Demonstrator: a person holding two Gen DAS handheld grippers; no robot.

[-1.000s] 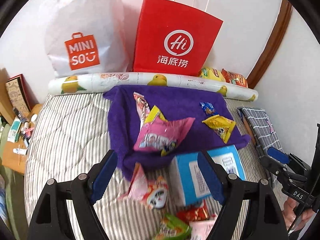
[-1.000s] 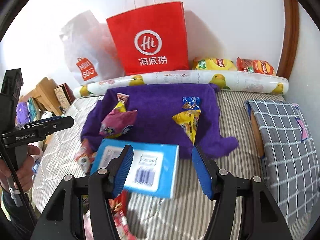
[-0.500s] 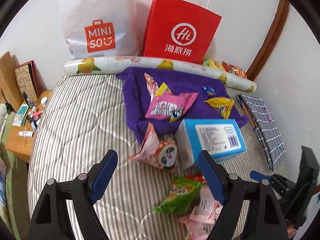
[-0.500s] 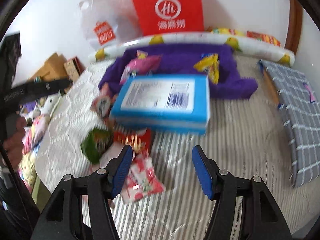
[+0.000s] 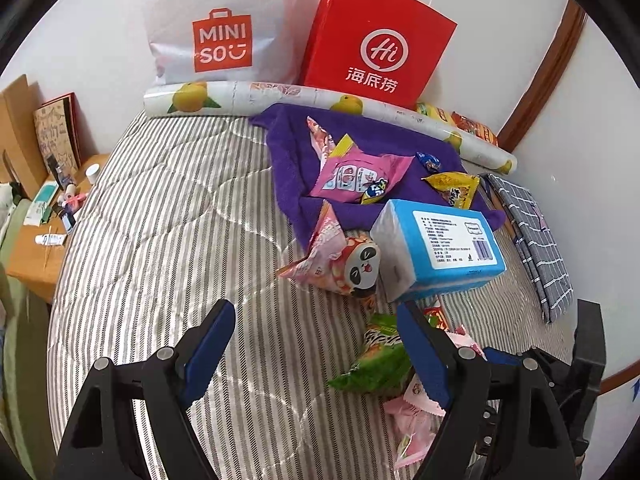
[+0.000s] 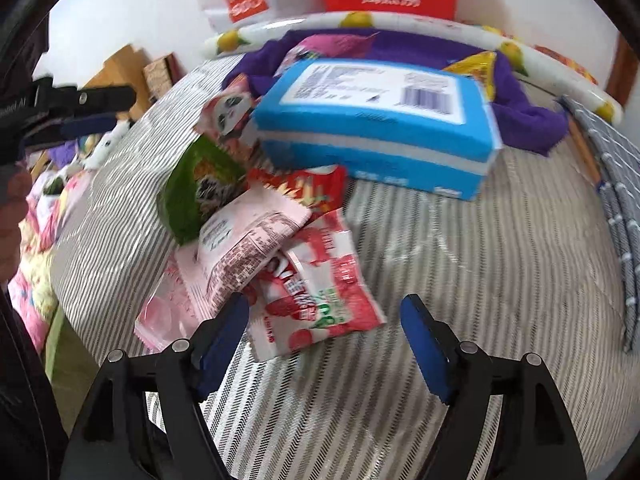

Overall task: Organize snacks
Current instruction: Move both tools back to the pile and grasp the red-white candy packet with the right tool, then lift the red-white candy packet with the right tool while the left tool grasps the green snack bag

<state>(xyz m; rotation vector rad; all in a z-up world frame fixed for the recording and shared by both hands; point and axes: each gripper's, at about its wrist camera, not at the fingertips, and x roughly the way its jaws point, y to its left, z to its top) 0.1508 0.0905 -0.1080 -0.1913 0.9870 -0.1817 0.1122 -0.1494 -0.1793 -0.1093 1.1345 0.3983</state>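
Purple towel point(image 5: 298, 184) in the upper middle carries several sorted packets; a loose pile point(image 6: 260, 248) remains left of centre. Both the left gripper point(image 5: 316, 344) and right gripper point(image 6: 324, 316), jaws just widened, are seen open and empty.

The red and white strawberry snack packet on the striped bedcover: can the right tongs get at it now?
Probably yes. The red and white strawberry snack packet lies uncovered just ahead of the open right tongs, whose jaws have just been opening with nothing between them.
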